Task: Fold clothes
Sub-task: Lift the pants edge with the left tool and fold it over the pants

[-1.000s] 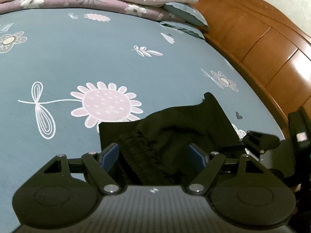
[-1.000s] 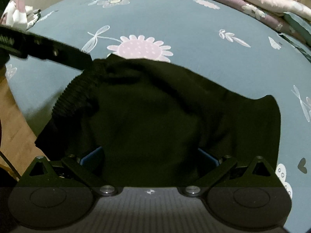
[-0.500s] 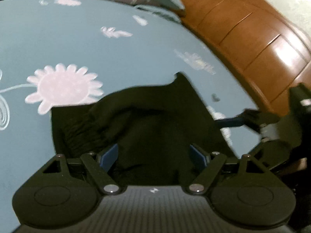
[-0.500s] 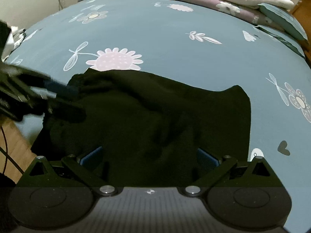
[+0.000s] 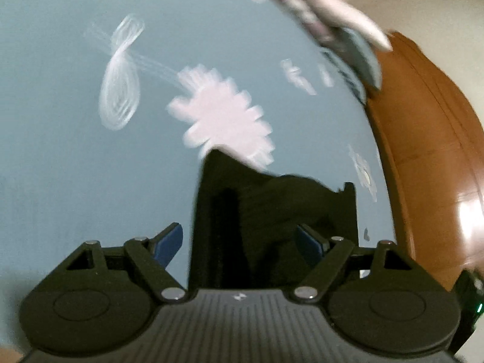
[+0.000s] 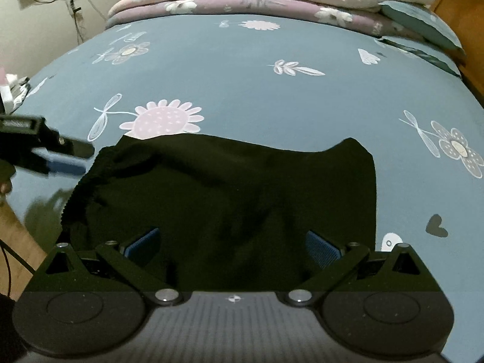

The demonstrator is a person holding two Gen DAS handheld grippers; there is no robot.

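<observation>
Claws (image 6: 233, 242) over sideways-lying black garment (image 6: 230, 187)

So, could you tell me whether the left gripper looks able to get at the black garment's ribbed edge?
Probably yes: the left gripper hangs beside the black garment at its ribbed edge, jaws open, with nothing between.
</observation>
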